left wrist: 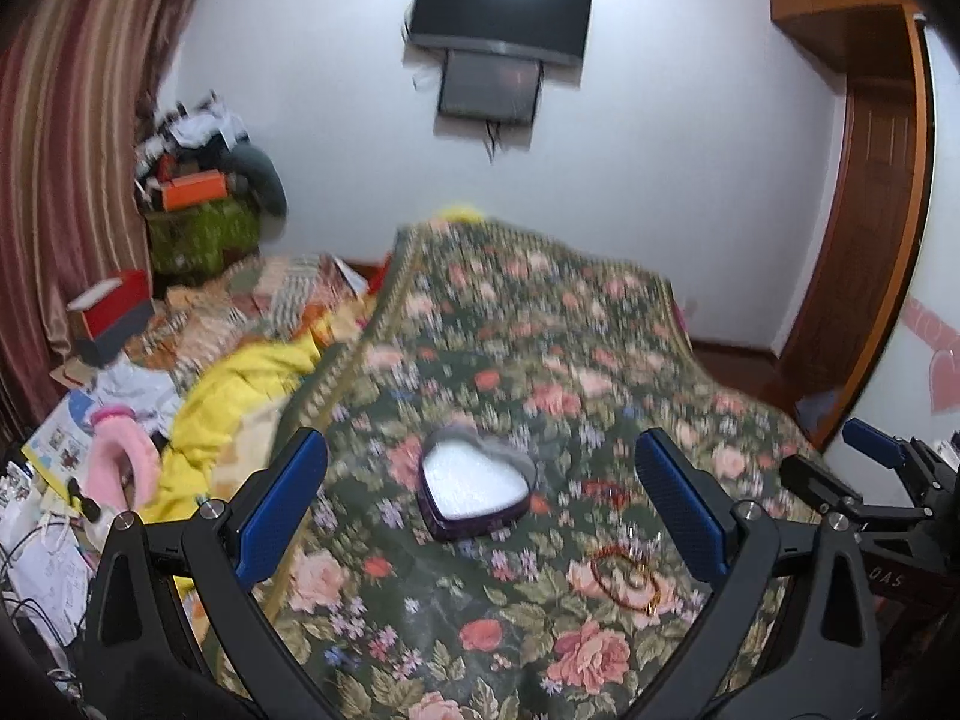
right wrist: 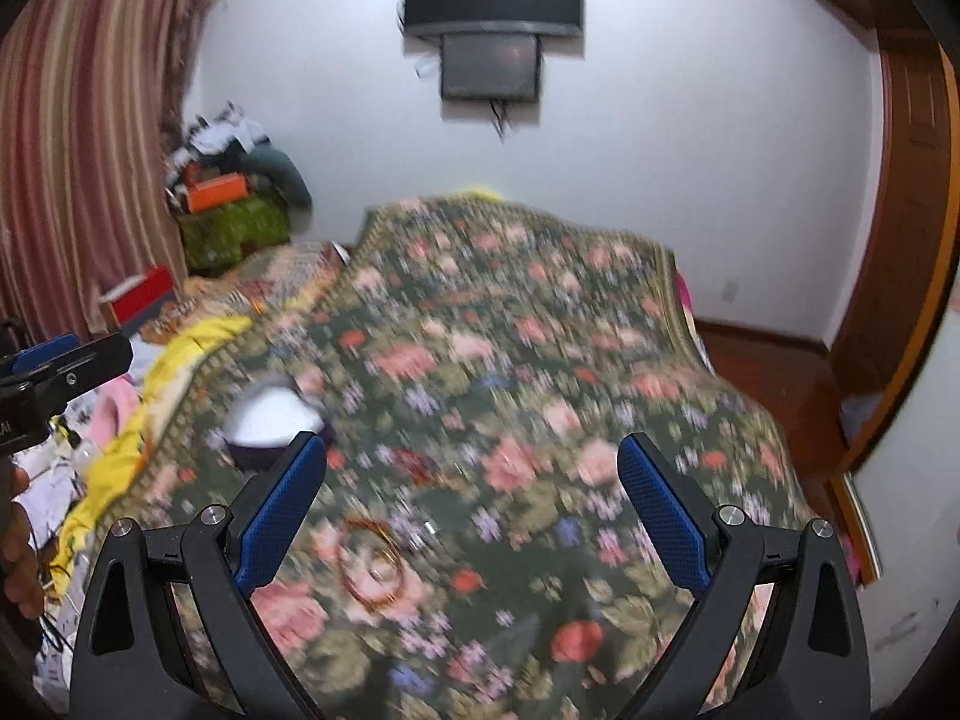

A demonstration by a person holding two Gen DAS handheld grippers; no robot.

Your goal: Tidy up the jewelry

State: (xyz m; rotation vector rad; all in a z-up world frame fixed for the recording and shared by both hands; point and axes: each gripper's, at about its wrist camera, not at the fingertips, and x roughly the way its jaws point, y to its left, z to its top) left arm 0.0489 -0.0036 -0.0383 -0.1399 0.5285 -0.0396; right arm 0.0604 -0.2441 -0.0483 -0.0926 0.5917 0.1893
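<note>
Left gripper (left wrist: 480, 492): blue-padded fingers (left wrist: 282, 504) spread wide apart, nothing between them, touching nothing. It hangs above the floral bedspread (left wrist: 540, 324).

Heart-shaped box (left wrist: 477, 489): open, dark purple wall, white lining facing up. It sits flat on the bedspread, framed between the two left fingers and clear of both. Its notch faces away from the gripper, toward the far wall; its point faces back toward the gripper, slightly left.

Red-and-gold bracelet (left wrist: 630, 579): lies flat in a loose loop on the bedspread, near-right of the box, apart from it, just inside the right-hand finger of the left gripper. A second reddish piece (left wrist: 606, 489) lies between box and that finger; blurred, so probably jewelry, not certain.

Right gripper (right wrist: 471, 495): fingers (right wrist: 660, 516) likewise wide apart, empty, no contact. View is motion-blurred. The bracelet (right wrist: 372, 564) shows beside its left finger, low in frame; the box (right wrist: 273, 420) lies beyond that finger's tip, to the left. The left gripper's body (right wrist: 60, 372) shows at the left edge.

Beyond: yellow blanket (left wrist: 240, 396) along the bedspread's left edge, wall-mounted TV (left wrist: 501, 12) on the far wall.
</note>
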